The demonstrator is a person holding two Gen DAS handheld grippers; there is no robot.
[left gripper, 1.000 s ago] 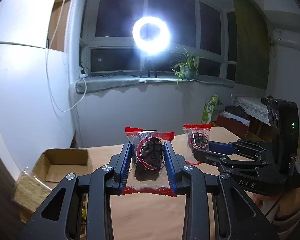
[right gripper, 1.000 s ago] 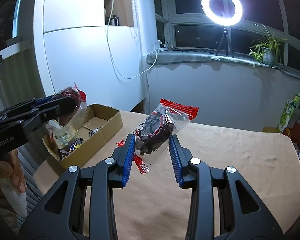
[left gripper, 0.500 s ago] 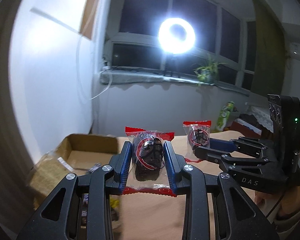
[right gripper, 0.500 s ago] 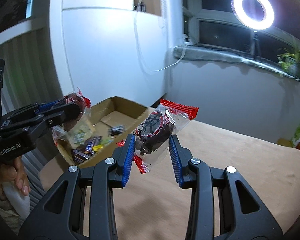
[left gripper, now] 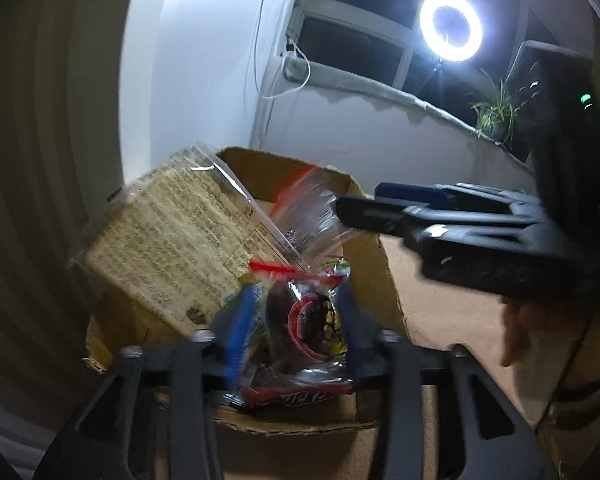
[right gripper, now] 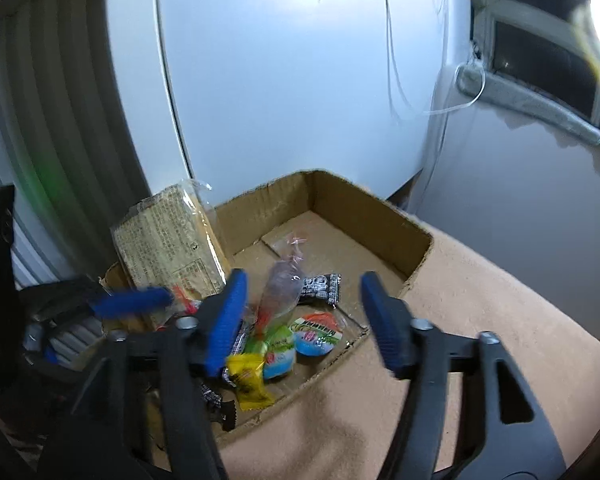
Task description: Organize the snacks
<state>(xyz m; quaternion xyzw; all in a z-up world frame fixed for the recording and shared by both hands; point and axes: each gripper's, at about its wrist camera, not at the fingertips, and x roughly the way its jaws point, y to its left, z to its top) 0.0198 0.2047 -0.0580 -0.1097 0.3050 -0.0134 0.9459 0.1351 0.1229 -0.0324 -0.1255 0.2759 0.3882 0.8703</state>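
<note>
Both tongs are over the cardboard box point(right gripper: 380, 216) at the counter's point(right gripper: 480, 320) edge, and both are opening. The left tongs point(left gripper: 296, 320) spread their blue pads, and the red-trimmed snack packet point(left gripper: 312, 320) sits loose between them, right above the box; the pads no longer seem to press it, though blur makes the gap hard to read. Just beyond those pads leans a big flat pack of pale printed wrapping point(left gripper: 172, 240), propped against the box's wall.

The right tongs point(right gripper: 304, 320) stand well apart with nothing pinched. A clear packet with a red seal point(right gripper: 280, 292) hangs in the gap between them, nearer the left pad (it looks to be dropping into the box, smeared by motion). Under it lie a yellow sweet point(right gripper: 248, 376), two round jelly cups point(right gripper: 316, 336) and a small black wrapper point(right gripper: 320, 286) on the box floor. Off to the left of the right tongs, the left pair's blue tip pokes in, blurred.
</note>
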